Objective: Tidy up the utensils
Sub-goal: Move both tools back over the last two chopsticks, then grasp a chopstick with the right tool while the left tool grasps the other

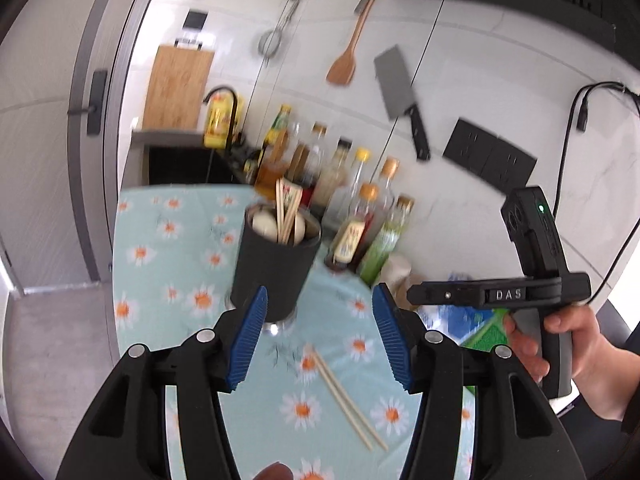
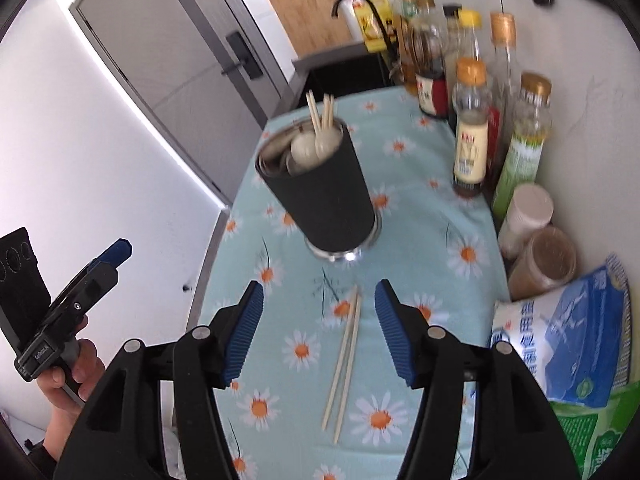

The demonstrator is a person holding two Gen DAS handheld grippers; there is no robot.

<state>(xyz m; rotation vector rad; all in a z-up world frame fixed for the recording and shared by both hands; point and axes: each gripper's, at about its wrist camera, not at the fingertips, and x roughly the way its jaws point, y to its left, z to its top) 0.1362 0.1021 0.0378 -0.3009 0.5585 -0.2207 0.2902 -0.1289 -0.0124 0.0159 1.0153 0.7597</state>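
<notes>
A black utensil holder point(image 1: 272, 268) point(image 2: 320, 196) stands on the daisy-print cloth point(image 1: 168, 280) point(image 2: 420, 240), with chopsticks and pale spoons standing in it. A pair of wooden chopsticks point(image 1: 348, 396) point(image 2: 344, 360) lies flat on the cloth in front of it. My left gripper point(image 1: 320, 336) is open and empty, above the cloth just before the holder. My right gripper point(image 2: 320, 328) is open and empty, hovering over the loose chopsticks. Each gripper shows in the other's view, the right one point(image 1: 416, 294) and the left one point(image 2: 120, 248).
Sauce and oil bottles point(image 1: 352, 200) point(image 2: 472, 128) line the wall side. Jars point(image 2: 540, 260) and blue and green bags point(image 2: 572, 340) sit at the right. A cleaver point(image 1: 400, 96), wooden spatula point(image 1: 348, 52) and strainer hang on the wall. A sink with black tap point(image 2: 360, 8) lies beyond.
</notes>
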